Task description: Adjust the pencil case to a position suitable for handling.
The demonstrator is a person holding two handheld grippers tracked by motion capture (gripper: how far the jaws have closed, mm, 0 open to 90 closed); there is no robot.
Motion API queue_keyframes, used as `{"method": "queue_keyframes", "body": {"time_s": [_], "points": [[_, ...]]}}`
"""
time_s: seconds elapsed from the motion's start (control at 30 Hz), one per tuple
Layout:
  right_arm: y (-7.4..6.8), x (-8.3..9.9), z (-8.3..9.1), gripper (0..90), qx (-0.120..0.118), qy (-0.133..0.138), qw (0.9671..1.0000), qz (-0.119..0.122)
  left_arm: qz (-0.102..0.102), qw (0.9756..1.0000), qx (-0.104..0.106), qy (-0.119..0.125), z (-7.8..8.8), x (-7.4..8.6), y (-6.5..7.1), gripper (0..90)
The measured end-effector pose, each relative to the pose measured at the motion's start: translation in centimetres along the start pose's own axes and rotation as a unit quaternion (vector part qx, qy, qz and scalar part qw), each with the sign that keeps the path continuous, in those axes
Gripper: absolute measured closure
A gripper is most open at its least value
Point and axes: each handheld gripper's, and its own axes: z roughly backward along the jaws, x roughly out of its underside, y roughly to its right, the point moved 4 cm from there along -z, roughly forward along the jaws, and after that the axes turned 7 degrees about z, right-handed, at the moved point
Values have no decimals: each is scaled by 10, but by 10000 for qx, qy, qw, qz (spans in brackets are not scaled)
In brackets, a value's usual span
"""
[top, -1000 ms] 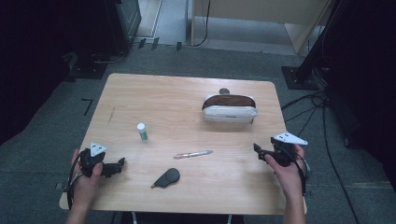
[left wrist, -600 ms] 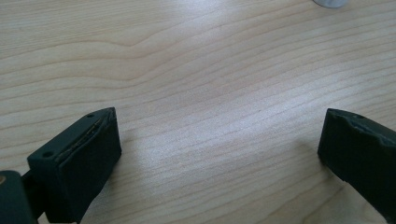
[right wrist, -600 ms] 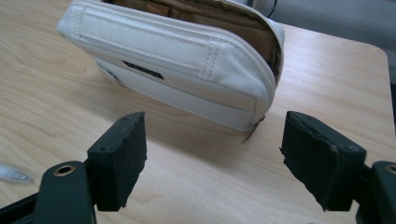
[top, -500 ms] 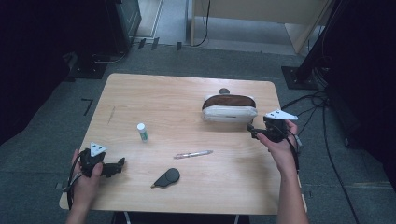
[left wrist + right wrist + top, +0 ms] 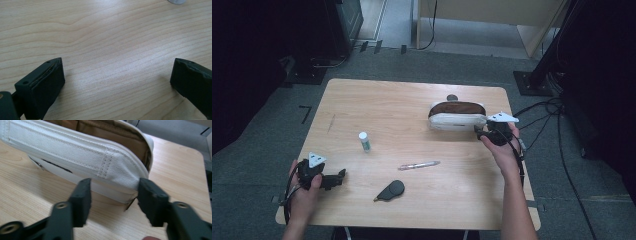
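Here, in the high view, the right gripper meets the right end of the white pouch near the tabletop's right edge; its jaws are too small to read. The left gripper rests near the front left corner. In the left gripper view, its jaws stand wide apart over bare wood. In the right gripper view, the jaws have just been closing, flanking the pouch's corner without clearly pressing; the pouch's left end is cut off.
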Motion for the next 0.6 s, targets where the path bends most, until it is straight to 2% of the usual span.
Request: {"method": "queue_keyframes", "body": {"time_s": [0.03,0.1,0.17,0.23,0.33,0.37,0.47,0.5,0.6], "points": [[0,0,2,562,15,65,10000,28,0,10000,0,-1,0,0,0,0],[-1,0,5,624,-108,169,9998,-18,0,10000,0,-1,0,0,0,0],[-5,0,7,631,-211,161,9996,93,-1,10000,0,-1,0,0,0,0],[-8,-2,8,538,-196,270,9991,267,-2,10000,-1,-1,0,0,0,0],[-6,-6,8,332,-215,429,9983,334,-5,10000,-3,0,0,0,0,0],[-6,-7,6,265,-227,407,9980,437,-5,10000,-2,-1,0,0,0,0],[-4,-8,-3,183,-263,323,9971,642,-8,10000,-3,0,0,0,0,0],[-2,-9,-5,182,-245,358,9969,661,-10,10000,-5,-5,0,0,0,0],[4,-10,-9,163,-262,470,9972,515,-8,10000,-5,2,0,0,0,0]]}}
